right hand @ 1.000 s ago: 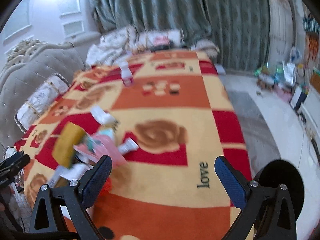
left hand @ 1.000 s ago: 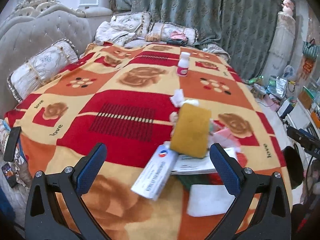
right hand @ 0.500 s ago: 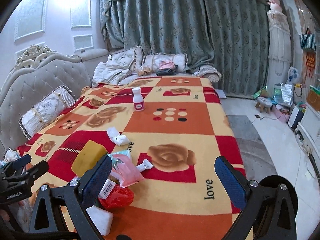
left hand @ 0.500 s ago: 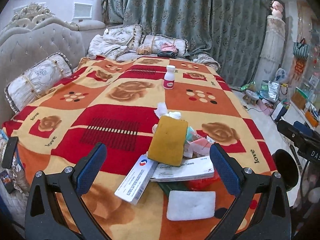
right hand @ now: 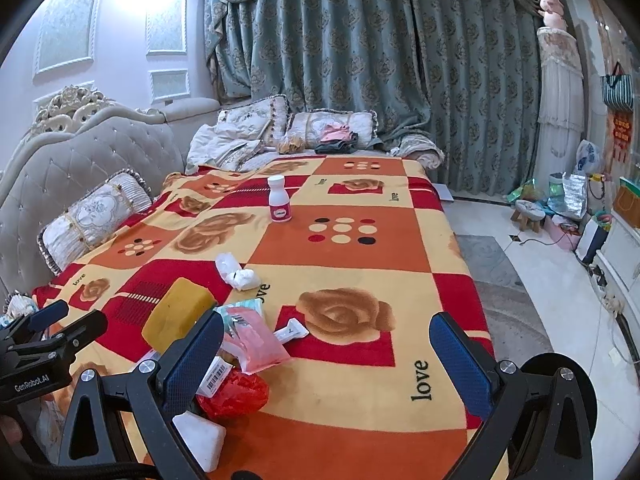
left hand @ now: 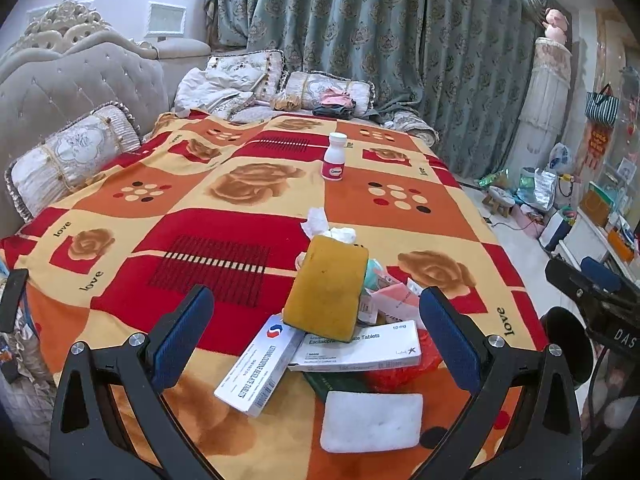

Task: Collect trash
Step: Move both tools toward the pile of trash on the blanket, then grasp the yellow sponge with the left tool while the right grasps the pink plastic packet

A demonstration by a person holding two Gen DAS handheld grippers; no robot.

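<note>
Two medicine boxes [left hand: 320, 356], a yellow sponge [left hand: 328, 282] and a white pad [left hand: 372, 420] are framed by the left gripper [left hand: 316, 344] — fingers spread, nothing held. From the right gripper [right hand: 326, 360], likewise spread, a red wrapper [right hand: 236, 394], pink packet [right hand: 256, 344] and crumpled tissue [right hand: 238, 272] are seen on the blanket [right hand: 360, 252].

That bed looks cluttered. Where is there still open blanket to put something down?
The near end is crowded: yellow sponge, pill boxes, white pad and red wrapper lie piled together. Bare blanket stretches between the crumpled tissue and the white bottle, and along the floor-side edge near the rose print.
</note>
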